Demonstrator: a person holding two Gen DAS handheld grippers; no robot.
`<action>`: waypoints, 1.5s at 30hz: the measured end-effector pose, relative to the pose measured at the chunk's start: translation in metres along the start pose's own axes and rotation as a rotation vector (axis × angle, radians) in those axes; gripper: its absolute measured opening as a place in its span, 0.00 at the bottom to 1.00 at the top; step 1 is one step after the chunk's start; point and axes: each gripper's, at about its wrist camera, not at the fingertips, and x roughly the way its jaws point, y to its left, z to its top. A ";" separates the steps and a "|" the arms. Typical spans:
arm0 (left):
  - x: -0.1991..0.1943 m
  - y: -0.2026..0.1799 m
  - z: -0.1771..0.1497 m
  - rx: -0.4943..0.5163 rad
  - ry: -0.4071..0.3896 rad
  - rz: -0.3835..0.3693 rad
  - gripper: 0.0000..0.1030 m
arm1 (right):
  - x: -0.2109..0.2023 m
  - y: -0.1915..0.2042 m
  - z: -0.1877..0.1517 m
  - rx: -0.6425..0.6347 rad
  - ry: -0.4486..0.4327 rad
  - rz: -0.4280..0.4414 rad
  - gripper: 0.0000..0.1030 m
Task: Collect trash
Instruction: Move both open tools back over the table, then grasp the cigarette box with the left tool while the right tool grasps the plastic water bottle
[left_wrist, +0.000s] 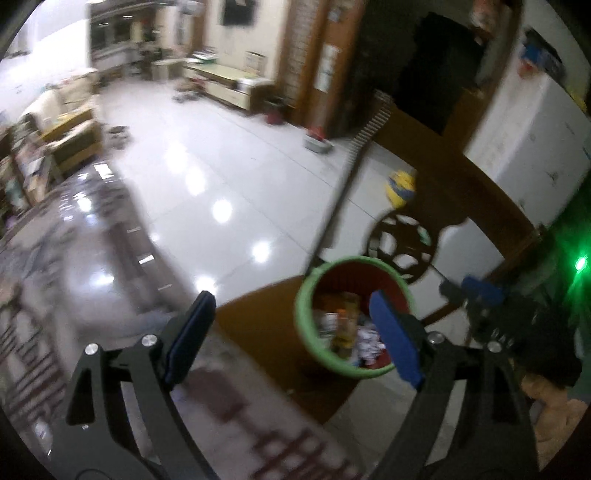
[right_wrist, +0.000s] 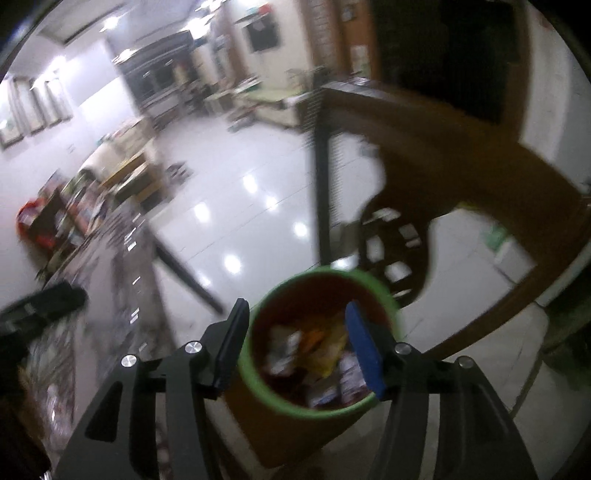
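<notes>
A green-rimmed bin (left_wrist: 306, 317) with a dark red inside stands on the floor, holding several wrappers and crumpled papers (left_wrist: 347, 328). My left gripper (left_wrist: 295, 336) is open and empty, above and to the left of the bin. In the right wrist view the bin (right_wrist: 255, 376) lies right below my right gripper (right_wrist: 295, 347), which is open and empty, its fingers on either side of the trash (right_wrist: 317, 354). The right gripper also shows in the left wrist view (left_wrist: 480, 295), past the bin. Both views are blurred.
A dark wooden chair with a carved round backrest (left_wrist: 402, 240) stands behind the bin. A glossy patterned table (left_wrist: 92, 258) lies to the left. A yellow and blue ball (left_wrist: 400, 186) sits on the white tiled floor (left_wrist: 207, 147). A white cabinet (left_wrist: 528, 125) stands at the right.
</notes>
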 end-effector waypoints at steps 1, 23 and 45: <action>-0.013 0.019 -0.005 -0.032 -0.015 0.035 0.82 | 0.005 0.017 -0.005 -0.027 0.024 0.031 0.53; -0.143 0.386 -0.125 -0.672 -0.075 0.367 0.87 | 0.093 0.446 -0.192 -0.809 0.552 0.498 0.54; 0.065 0.526 -0.037 -0.888 0.075 0.520 0.76 | 0.106 0.422 -0.174 -0.638 0.610 0.468 0.49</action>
